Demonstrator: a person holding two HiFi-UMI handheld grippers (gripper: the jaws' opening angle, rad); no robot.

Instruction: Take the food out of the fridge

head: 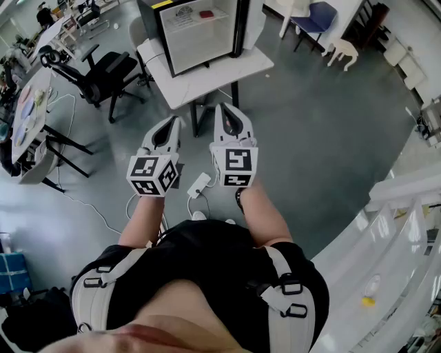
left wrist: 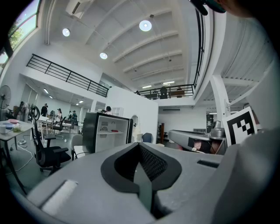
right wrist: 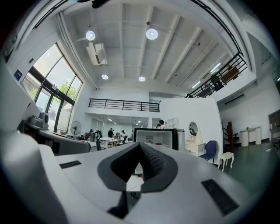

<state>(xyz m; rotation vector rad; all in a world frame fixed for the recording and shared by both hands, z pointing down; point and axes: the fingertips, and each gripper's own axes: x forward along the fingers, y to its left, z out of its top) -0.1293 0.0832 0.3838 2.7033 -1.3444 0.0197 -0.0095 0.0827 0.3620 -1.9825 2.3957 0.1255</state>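
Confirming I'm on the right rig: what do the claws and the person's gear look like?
Your left claw and right claw: pale grey shells, black ribbed pads. Each carries a cube of black-and-white square markers. The person wears a black top and pale harness straps with black buckles.

White table (head: pixel 213 76), 12 o'clock: carries one black-cased fridge (head: pixel 200 31), upright, set toward the far edge; near edge bare.
Grey floor (head: pixel 317 124):
- black office chair (head: pixel 103 72), 10 o'clock, beside the table
- white power strip (head: pixel 199 184) with trailing cable, centre
- blue chair (head: pixel 315 15) and white stool (head: pixel 342 52), 1 o'clock

Second table (head: pixel 34 103), 9 o'clock: small items, indistinct.
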